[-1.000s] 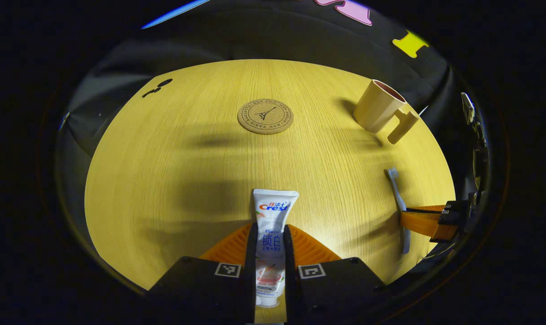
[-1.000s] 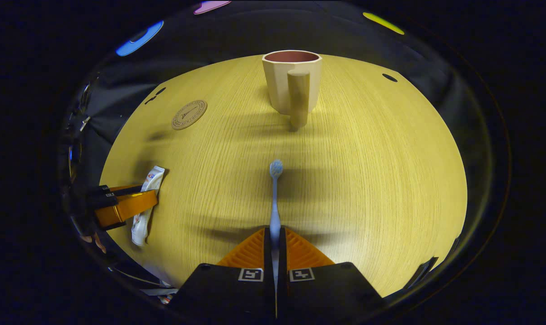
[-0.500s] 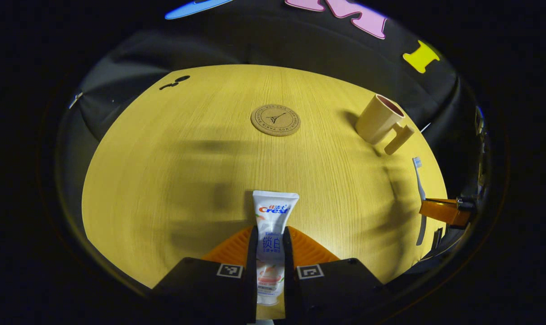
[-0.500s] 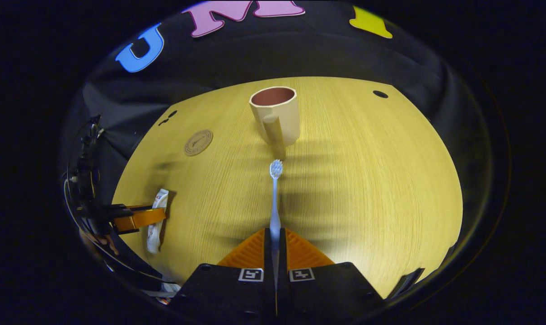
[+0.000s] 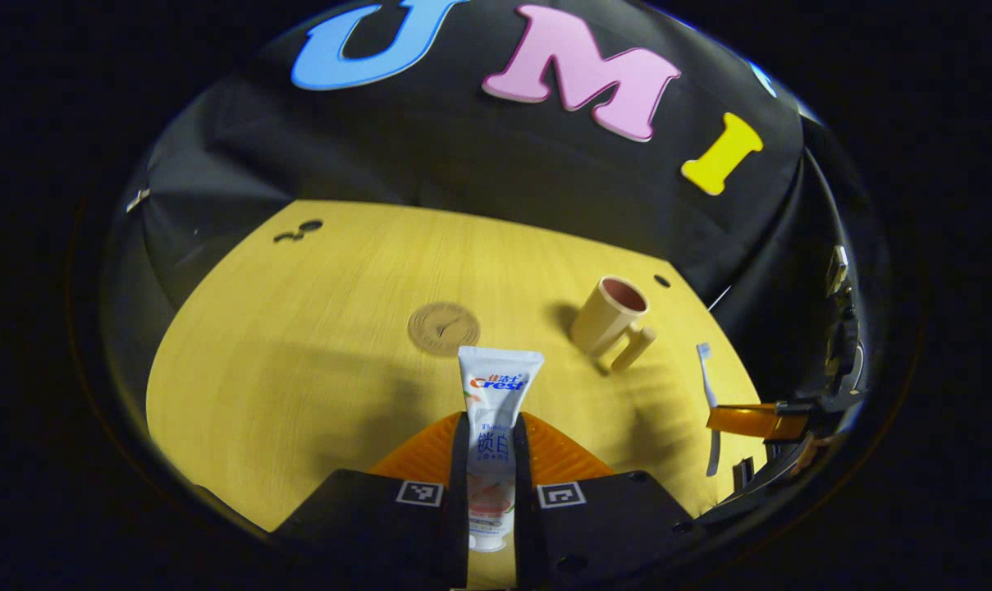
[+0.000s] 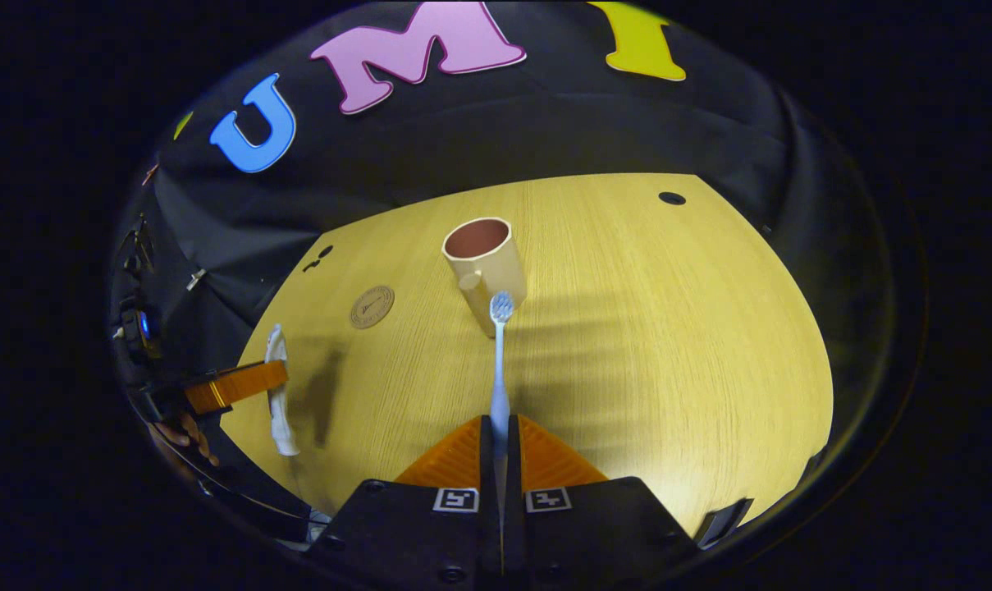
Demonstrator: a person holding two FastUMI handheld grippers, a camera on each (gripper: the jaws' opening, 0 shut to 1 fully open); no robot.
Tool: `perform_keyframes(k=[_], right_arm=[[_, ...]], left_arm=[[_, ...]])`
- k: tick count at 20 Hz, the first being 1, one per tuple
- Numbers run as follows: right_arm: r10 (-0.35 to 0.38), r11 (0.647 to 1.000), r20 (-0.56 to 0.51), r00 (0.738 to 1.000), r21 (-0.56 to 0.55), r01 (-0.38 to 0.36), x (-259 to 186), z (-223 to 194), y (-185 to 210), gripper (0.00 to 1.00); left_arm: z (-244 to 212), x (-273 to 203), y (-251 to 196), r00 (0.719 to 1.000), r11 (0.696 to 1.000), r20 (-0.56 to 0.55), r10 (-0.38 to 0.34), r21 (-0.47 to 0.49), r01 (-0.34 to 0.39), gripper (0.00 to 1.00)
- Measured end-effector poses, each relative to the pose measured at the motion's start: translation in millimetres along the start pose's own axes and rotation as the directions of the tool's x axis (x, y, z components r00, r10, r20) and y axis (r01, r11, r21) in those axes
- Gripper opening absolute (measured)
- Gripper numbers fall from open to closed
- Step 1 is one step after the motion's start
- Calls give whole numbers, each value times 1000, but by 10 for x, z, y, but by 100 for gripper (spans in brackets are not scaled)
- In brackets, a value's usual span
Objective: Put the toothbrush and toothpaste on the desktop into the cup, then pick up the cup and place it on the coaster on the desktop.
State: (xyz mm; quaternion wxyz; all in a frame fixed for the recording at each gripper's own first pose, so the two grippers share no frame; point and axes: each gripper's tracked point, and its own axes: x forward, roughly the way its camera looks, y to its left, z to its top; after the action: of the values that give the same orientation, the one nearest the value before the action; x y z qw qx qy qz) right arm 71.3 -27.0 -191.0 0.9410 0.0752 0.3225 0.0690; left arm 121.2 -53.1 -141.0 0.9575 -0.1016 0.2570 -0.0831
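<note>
My left gripper (image 5: 491,427) is shut on a white toothpaste tube (image 5: 496,386) and holds it above the wooden desktop (image 5: 299,377). My right gripper (image 6: 500,427) is shut on the handle of a pale blue toothbrush (image 6: 500,353), whose bristle head points toward the cup. The beige cup (image 6: 483,263) with a handle stands upright on the desktop beyond the brush; in the left gripper view the cup (image 5: 609,322) is right of the round cork coaster (image 5: 443,327). The coaster (image 6: 372,307) lies left of the cup. The other gripper (image 6: 237,386) holds the tube (image 6: 279,402) at far left.
Black cloth walls surround the desktop (image 6: 668,345). Small dark holes (image 5: 299,230) mark its far left, and another hole (image 6: 672,198) its far right. A hand (image 6: 185,431) shows at the lower left. In the left gripper view the right gripper (image 5: 754,420) carries the toothbrush (image 5: 709,394).
Both grippers have risen from the desktop with their loads; the toothpaste and the toothbrush now hang clear above the wood. The cup and coaster look smaller and farther below.
</note>
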Motion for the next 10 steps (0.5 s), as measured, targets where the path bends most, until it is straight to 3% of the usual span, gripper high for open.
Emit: perform_keyframes(k=[4,10], right_arm=[[-40,998,99,994,-33,44,-109,273,-270,6],[-25,1000,141,990,10,24,-178,511,-392,6]], left_arm=[[747,71,-600,986,996,142,-87,21,85,27],[1629,504,-1302,928,974,297,-225,96,205,27]])
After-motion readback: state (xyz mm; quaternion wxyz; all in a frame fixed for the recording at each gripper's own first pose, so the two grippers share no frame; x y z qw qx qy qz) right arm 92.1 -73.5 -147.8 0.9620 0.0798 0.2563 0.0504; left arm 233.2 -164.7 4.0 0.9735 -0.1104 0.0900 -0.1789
